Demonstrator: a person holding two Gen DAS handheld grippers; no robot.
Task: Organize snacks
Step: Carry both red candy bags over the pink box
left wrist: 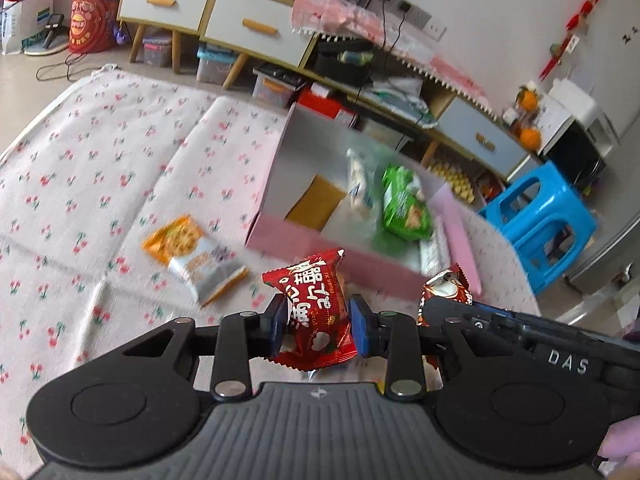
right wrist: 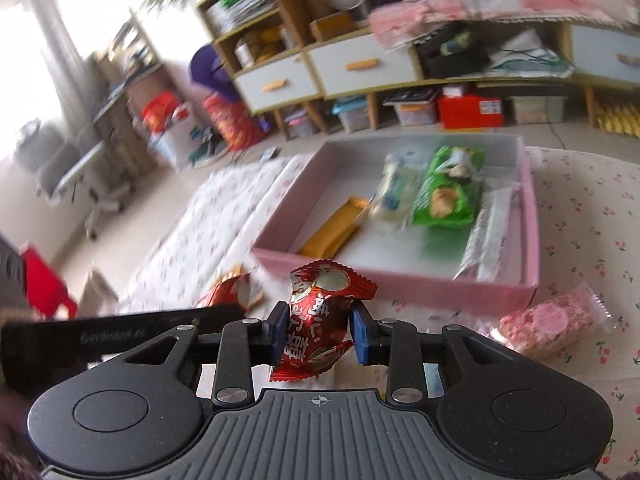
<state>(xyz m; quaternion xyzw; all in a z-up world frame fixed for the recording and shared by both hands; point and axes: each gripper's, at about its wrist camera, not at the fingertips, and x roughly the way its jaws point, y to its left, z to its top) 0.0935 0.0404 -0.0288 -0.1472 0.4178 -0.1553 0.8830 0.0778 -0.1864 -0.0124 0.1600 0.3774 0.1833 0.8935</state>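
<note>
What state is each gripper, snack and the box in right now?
left gripper: shut on a red snack packet.
right gripper: shut on a second red packet.
pink box: open-topped, several snacks inside.
green packet: lying in the box.
orange packet: on the cloth, outside the box.
pink packet: on the cloth, outside the box.

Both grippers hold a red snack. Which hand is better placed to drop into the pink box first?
Probably right. The right gripper grips its red snack packet facing the pink box, whose near wall lies just ahead. The left gripper sees the box off to the right, at an angle.
</note>
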